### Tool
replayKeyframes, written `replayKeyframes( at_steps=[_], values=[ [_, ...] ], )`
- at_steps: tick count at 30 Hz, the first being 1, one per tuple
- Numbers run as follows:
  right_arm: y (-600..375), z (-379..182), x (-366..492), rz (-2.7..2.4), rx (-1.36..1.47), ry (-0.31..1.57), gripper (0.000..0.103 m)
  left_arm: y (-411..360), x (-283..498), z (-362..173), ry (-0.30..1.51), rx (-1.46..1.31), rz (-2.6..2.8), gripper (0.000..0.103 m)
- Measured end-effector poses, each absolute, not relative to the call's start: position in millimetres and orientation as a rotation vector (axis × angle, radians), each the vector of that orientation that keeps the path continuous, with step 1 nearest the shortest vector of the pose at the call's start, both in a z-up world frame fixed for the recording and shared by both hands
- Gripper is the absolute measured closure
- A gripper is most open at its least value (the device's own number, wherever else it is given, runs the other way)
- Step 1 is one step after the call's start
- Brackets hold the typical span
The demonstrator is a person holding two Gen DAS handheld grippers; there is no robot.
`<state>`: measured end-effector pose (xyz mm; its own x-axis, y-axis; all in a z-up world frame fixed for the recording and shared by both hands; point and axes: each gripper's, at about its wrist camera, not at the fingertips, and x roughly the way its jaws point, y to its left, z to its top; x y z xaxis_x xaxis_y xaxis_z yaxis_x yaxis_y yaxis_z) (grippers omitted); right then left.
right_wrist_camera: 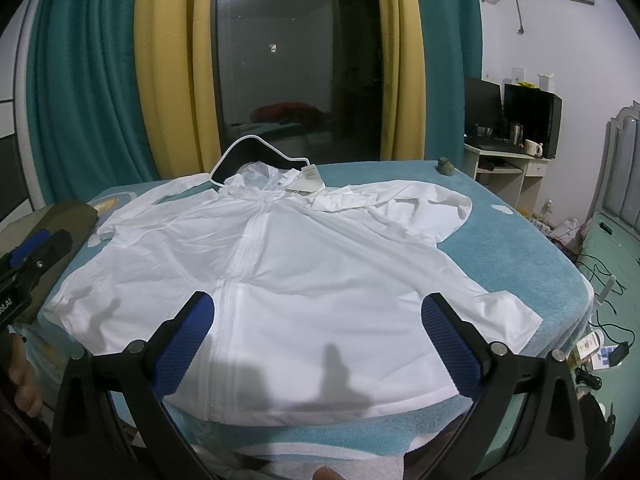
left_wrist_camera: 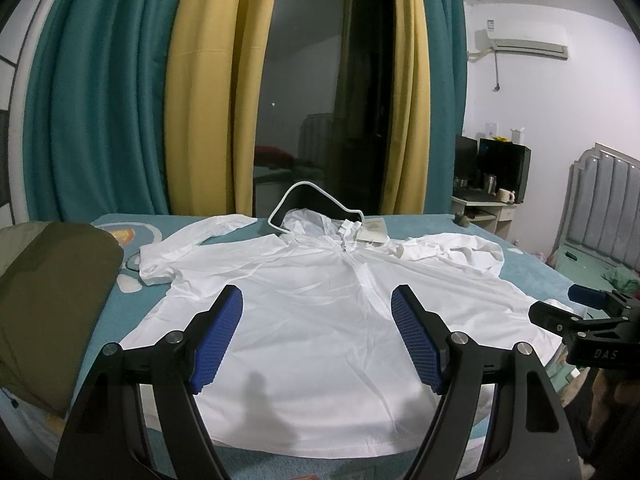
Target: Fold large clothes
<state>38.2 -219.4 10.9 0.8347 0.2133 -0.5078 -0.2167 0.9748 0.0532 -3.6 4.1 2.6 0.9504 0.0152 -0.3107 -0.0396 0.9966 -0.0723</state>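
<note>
A white zip-up hooded jacket [left_wrist_camera: 304, 312] lies spread flat, front up, on a teal-covered table [left_wrist_camera: 532, 272]; it also shows in the right wrist view [right_wrist_camera: 320, 256]. Its sleeves are bent inward near the shoulders, and a paper tag [left_wrist_camera: 372, 230] lies by the hood. My left gripper [left_wrist_camera: 316, 332] is open and empty, above the jacket's lower left part. My right gripper [right_wrist_camera: 318, 340] is open and empty, above the lower hem, and shows at the right edge of the left wrist view [left_wrist_camera: 580, 312].
An olive-green folded garment [left_wrist_camera: 48, 304] lies at the table's left. A black hanger with a white rim [left_wrist_camera: 312, 204] sits behind the hood. Teal and yellow curtains and a dark glass door stand behind. A desk with monitors [right_wrist_camera: 516, 120] and a bed are at right.
</note>
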Motion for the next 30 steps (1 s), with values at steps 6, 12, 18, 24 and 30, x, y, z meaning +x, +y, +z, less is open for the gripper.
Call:
replayKeyframes(
  at_steps=[6, 12, 18, 24, 30],
  values=[
    [-219.9, 10.6, 39.2, 0.227, -0.007, 0.537, 0.001, 7.8, -5.3, 2.4, 0.314, -0.08, 0.028, 0.023],
    [-219.9, 11.2, 38.3, 0.226, -0.007, 0.536, 0.001, 8.8, -4.9, 2.5, 0.314, -0.079, 0.028, 0.023],
    [-220.0, 11.2, 38.2, 0.225, -0.007, 0.536, 0.001, 7.9, -4.5, 2.6, 0.314, -0.078, 0.027, 0.023],
    [-221.6, 11.9, 39.0, 0.223, -0.007, 0.534, 0.001, 7.6, -4.6, 2.5, 0.315, -0.077, 0.027, 0.023],
    [-221.7, 11.9, 39.2, 0.223, -0.008, 0.534, 0.001, 8.1, -4.8, 2.4, 0.314, -0.076, 0.029, 0.023]
  ],
)
